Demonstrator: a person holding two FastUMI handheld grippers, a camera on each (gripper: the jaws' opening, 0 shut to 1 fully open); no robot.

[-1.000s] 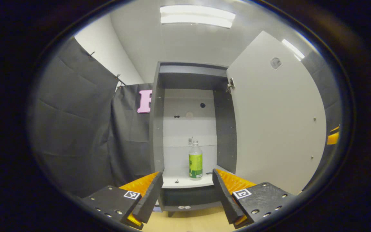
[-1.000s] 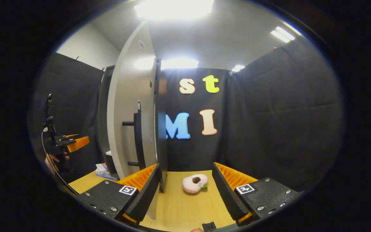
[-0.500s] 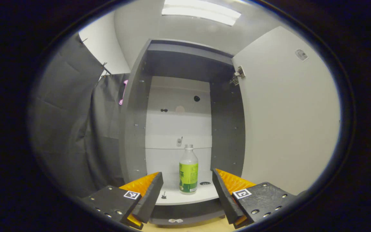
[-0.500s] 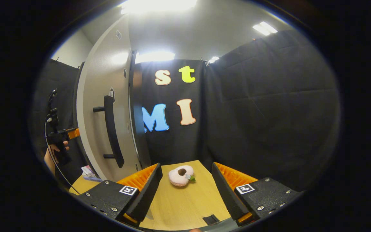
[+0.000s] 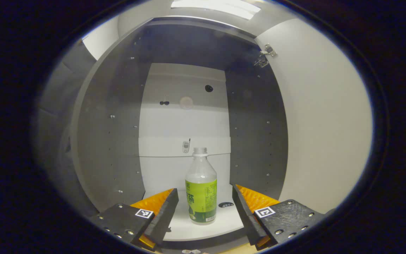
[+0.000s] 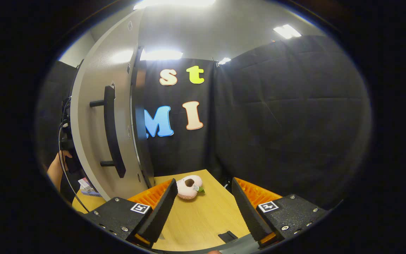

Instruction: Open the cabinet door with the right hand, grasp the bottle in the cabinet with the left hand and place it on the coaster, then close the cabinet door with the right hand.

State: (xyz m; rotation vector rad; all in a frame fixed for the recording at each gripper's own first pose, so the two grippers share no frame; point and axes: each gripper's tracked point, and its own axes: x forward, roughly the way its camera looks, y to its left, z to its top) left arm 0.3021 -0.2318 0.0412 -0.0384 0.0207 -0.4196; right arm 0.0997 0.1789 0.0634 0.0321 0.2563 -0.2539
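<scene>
Standing upright on the white shelf (image 5: 220,225) at the lower centre of the left gripper view, the bottle (image 5: 201,192) shows between the wide-spread fingers of the left gripper (image 5: 205,215), which frame it without touching; the spread looks meant to let the jaws pass either side of the green label. The cabinet door (image 5: 324,127) fills the right of that frame, swung fully open so the reach goes straight in. A small dark object (image 5: 226,204) lies on the shelf just right of the bottle; what it is cannot be told.

In the right gripper view the right gripper (image 6: 201,211) hangs with fingers wide and empty over the wooden table (image 6: 203,218), well apart from the door handle (image 6: 113,135) at middle left, probably waiting to close it. A pink plush ring (image 6: 188,182) lies at lower centre. No coaster can be made out. A hand (image 6: 55,167) at far left is mostly cut off by the door's edge.
</scene>
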